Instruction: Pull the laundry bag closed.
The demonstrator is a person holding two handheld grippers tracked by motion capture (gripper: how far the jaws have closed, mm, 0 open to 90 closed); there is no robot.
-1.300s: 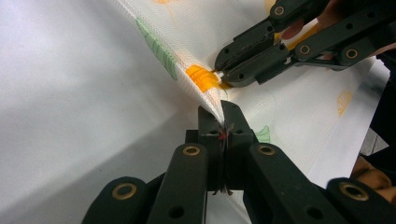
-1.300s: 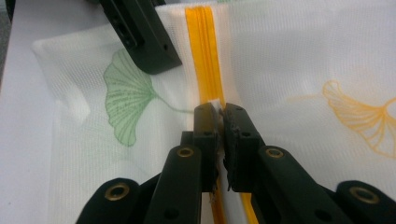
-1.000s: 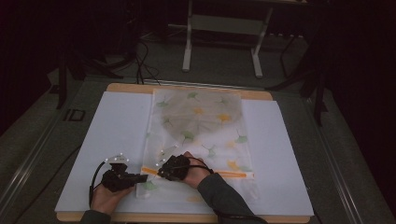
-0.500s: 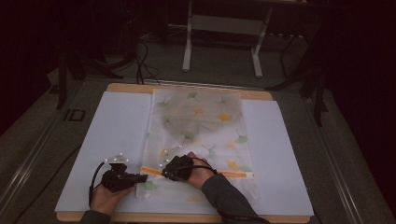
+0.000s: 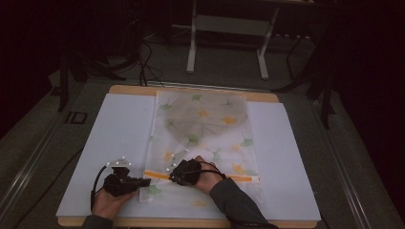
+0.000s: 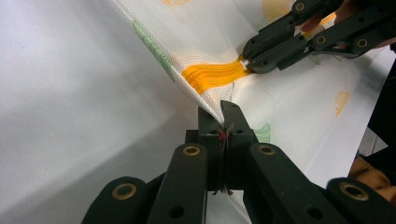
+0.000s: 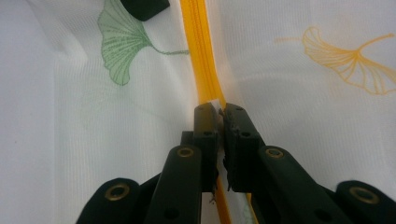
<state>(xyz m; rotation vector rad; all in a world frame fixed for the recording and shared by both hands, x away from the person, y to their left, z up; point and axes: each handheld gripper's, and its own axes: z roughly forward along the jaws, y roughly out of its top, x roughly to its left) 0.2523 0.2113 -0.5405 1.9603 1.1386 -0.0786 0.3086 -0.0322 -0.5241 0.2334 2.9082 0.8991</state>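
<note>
Now | left tool (image 6: pixel 220 114) pinches bag (image 5: pixel 210 129) edge | right tool (image 7: pixel 219 114) clamps zipper (image 7: pixel 203 60)

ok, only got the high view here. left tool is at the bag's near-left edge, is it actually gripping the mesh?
Observer: Yes. In the left gripper view the left tool is shut on the edge of the mesh bag, fabric pinched between its jaws.
Operator: and the right one, what's it on?
Observer: The right tool is closed on a small white tab at the orange zipper, likely the pull.
Operator: any slack between them?
Observer: Some. In the left gripper view the zipper bunches into a wave beside the right tool's tips, and the mesh runs up in a taut ridge from the left tool.
</note>
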